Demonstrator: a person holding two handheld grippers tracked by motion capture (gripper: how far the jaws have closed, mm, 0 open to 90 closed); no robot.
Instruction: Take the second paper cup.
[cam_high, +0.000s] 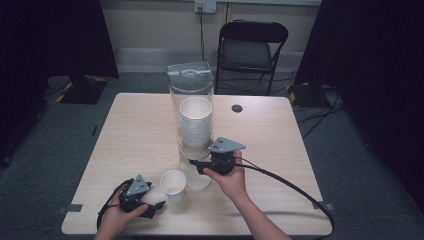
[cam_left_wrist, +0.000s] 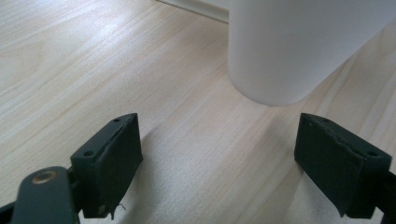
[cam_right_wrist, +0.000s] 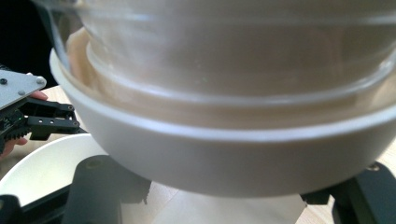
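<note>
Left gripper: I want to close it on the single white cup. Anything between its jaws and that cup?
No. In the left gripper view, bare tabletop separates the left gripper from the cup.

The bench (cam_high: 135, 135) has a light wood top with rounded corners and stands on a grey carpet floor (cam_high: 360, 165). Near its middle stands a tall clear tube (cam_high: 192, 90) with a stack of white cups (cam_high: 195, 125) inside. Just left of the tube base, near the front edge, stands a single white cup (cam_high: 173, 185), upright. A small dark round hole (cam_high: 237, 108) is at the far side.
</note>
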